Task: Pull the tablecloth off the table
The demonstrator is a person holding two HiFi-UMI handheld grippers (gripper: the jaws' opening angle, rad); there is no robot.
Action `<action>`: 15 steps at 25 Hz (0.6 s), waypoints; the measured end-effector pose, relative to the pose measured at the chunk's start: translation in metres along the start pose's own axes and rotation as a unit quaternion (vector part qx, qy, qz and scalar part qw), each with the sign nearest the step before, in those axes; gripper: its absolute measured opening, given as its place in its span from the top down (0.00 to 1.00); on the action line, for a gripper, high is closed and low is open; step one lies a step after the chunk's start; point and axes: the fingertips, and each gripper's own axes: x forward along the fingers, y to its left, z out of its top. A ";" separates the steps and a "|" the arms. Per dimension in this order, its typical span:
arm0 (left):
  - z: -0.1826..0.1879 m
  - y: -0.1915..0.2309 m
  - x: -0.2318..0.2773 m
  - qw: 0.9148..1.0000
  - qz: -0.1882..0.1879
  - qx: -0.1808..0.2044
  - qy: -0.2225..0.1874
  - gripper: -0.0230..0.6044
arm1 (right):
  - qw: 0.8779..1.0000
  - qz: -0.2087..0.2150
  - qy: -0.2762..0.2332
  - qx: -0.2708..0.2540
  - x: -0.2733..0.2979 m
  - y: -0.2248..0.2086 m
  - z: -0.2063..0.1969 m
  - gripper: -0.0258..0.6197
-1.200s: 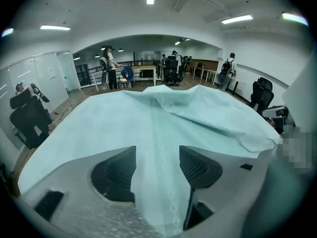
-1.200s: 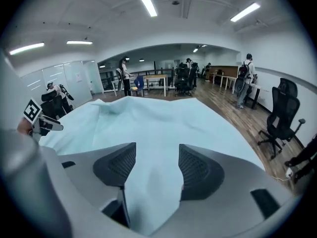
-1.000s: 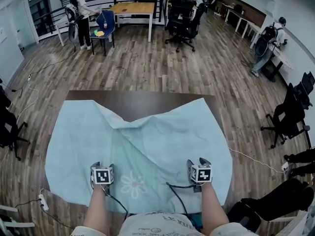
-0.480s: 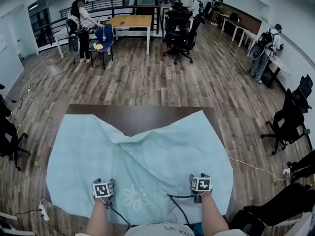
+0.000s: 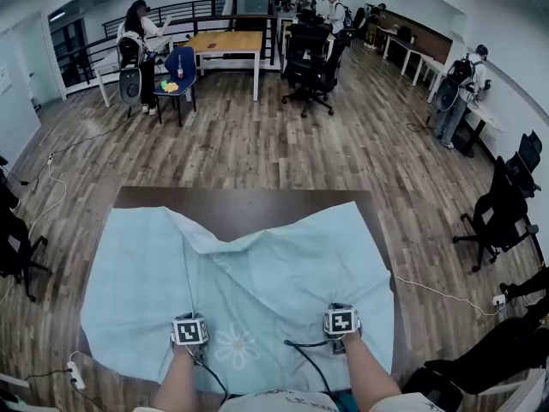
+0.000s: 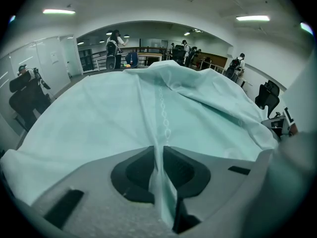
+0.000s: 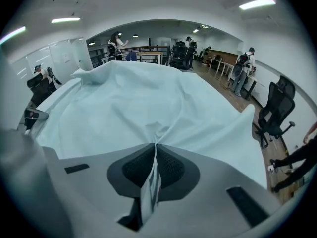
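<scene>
A pale teal tablecloth (image 5: 257, 264) with a white flower print covers most of a dark brown table (image 5: 249, 200), rumpled along its far edge. My left gripper (image 5: 190, 319) is at the cloth's near edge, left of the flower. Its jaws have just been closing and now pinch a fold of the tablecloth (image 6: 99, 108), seen in my left gripper (image 6: 157, 151). My right gripper (image 5: 340, 309) is at the near edge on the right. Its jaws have also just been closing, and my right gripper (image 7: 154, 148) is shut on a gathered pleat of the tablecloth (image 7: 148, 98).
Wood floor surrounds the table. A black office chair (image 5: 493, 221) stands to the right, another chair (image 5: 13, 234) to the left. A power strip (image 5: 75, 376) and cables lie on the floor at the near left. People, a wooden table (image 5: 225, 43) and chairs are far back.
Both grippers have sunk toward the cloth's near edge and closed on it; small pleats now run into each pair of jaws. The cloth's far edge lies much as before.
</scene>
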 end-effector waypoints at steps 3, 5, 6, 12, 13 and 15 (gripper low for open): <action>-0.002 -0.006 0.004 1.000 0.006 0.022 0.002 0.93 | 1.000 -0.014 -0.004 -0.002 -0.002 0.000 0.000 0.93; -0.005 -0.005 0.011 0.999 0.011 0.040 0.004 0.94 | 1.000 -0.015 -0.006 0.021 0.000 -0.001 -0.004 0.93; -0.005 -0.004 0.011 0.999 0.010 0.039 0.004 0.94 | 0.999 -0.015 -0.006 0.029 0.000 -0.001 -0.004 0.93; 0.012 -0.005 -0.017 1.000 -0.002 0.001 -0.018 0.95 | 0.998 -0.019 -0.014 0.052 -0.006 0.003 0.002 0.93; 0.015 -0.008 -0.022 1.000 -0.005 -0.002 -0.024 0.95 | 0.998 -0.021 -0.020 0.056 -0.010 0.002 0.004 0.93; 0.019 -0.009 -0.030 0.999 -0.011 -0.008 -0.036 0.95 | 0.997 -0.024 -0.040 0.062 -0.020 0.003 0.010 0.93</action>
